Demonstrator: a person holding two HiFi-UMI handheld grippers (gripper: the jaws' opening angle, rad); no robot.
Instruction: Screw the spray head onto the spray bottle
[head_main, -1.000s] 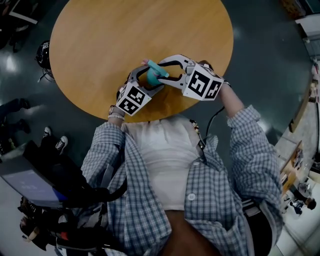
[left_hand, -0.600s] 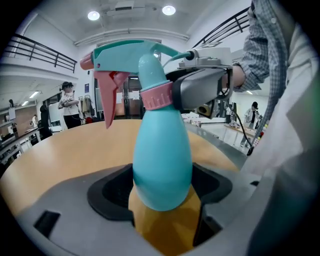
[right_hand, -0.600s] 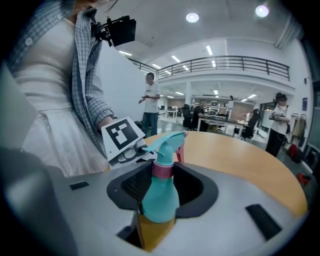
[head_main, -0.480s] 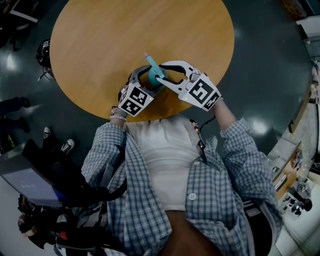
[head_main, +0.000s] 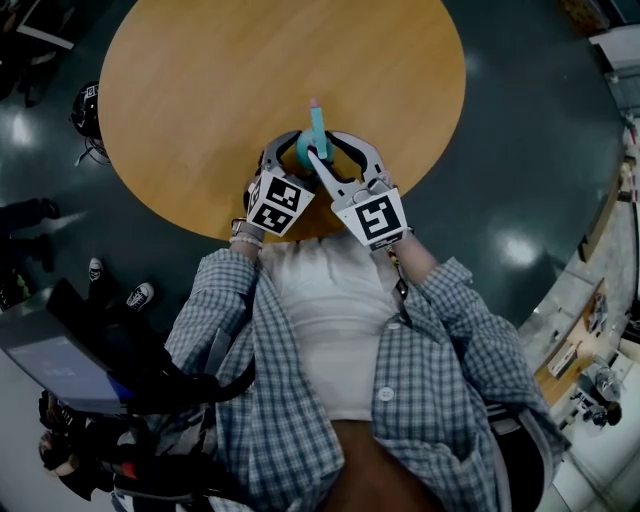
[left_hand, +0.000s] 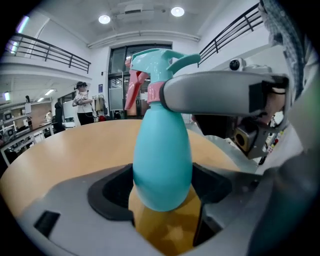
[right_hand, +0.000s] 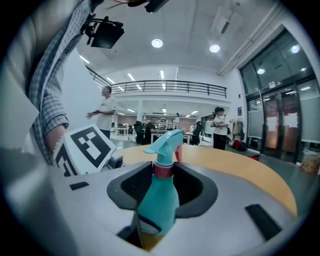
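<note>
A teal spray bottle (head_main: 304, 150) stands upright on the round wooden table (head_main: 240, 70), near its front edge. My left gripper (head_main: 290, 152) is shut on the bottle's rounded body (left_hand: 162, 160), which sits in the hollow between the jaws. My right gripper (head_main: 336, 150) comes in from the near side and is shut on the spray head (right_hand: 167, 142) at its pink collar (right_hand: 162, 170). The right gripper's finger (left_hand: 210, 92) crosses the collar (left_hand: 155, 92) in the left gripper view. The nozzle (head_main: 316, 112) points away from me. The left gripper's marker cube (right_hand: 87, 145) shows beside the bottle.
The bottle stands close to the table's front rim (head_main: 200, 215); the wooden top stretches away behind it. A dark bag (head_main: 88, 110) lies on the floor to the left. People (left_hand: 82, 102) stand in the hall beyond the table, two of them in the right gripper view (right_hand: 219, 127).
My right gripper has swung round the bottle from its right side to the near side. The spray head turned with it, its nozzle going from up-left to straight away. The left gripper stayed put.
</note>
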